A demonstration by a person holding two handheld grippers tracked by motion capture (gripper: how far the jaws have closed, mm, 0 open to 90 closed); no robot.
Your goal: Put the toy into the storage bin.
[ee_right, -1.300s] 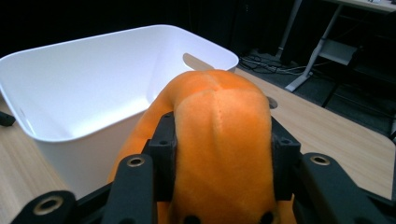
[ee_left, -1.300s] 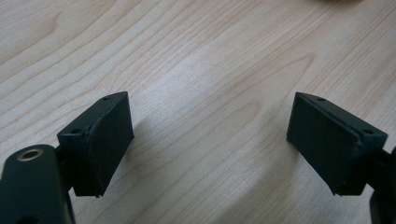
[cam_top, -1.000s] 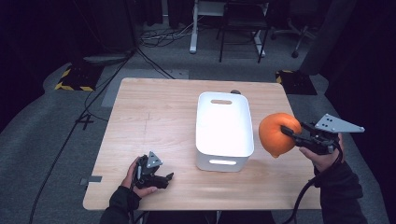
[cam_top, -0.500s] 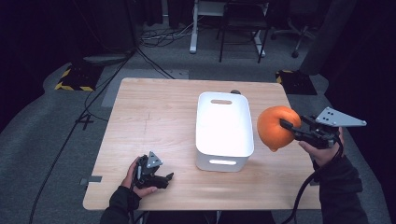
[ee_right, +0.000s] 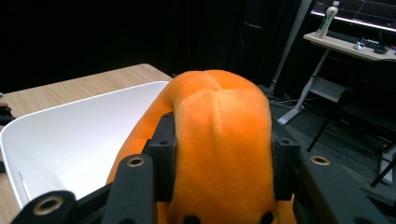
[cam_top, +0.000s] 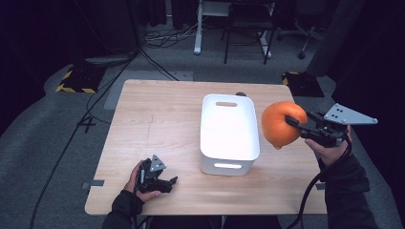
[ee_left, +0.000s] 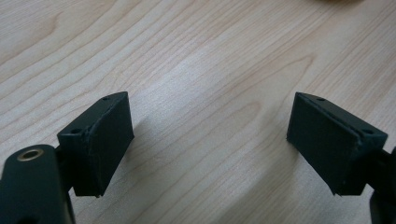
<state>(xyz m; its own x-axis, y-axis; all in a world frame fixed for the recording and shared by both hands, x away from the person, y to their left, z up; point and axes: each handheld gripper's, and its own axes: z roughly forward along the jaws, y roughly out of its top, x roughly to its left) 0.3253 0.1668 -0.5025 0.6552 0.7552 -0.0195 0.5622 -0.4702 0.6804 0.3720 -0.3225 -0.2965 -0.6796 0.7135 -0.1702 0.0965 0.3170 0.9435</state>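
- The right gripper (cam_top: 292, 121) is clamped on an orange plush toy (cam_top: 282, 124), holding it up in the air off the table, just beside the right wall of the white bin (cam_top: 229, 155).
- In the right gripper view the toy (ee_right: 219, 140) bulges up between the two black jaws, squeezed in on both sides, with a seam running down its middle. Soft and fuzzy looking. Can't tell what it's meant to be, some kind of round fruit or pumpkin maybe.
- Behind the toy in that same view you can see the bin (ee_right: 70, 135), open side up, with bare white inside as far as it shows.
- The bin sits roughly mid-table, a bit toward the right, with handle slots in its near and far ends.
- The left gripper (cam_top: 167, 183) is down at the near left part of the wooden table (cam_top: 157, 114), held low in the person's hand, well apart from the bin.
- Its jaws stand wide apart with nothing between them, just bare wood grain (ee_left: 205, 107) in the gap.
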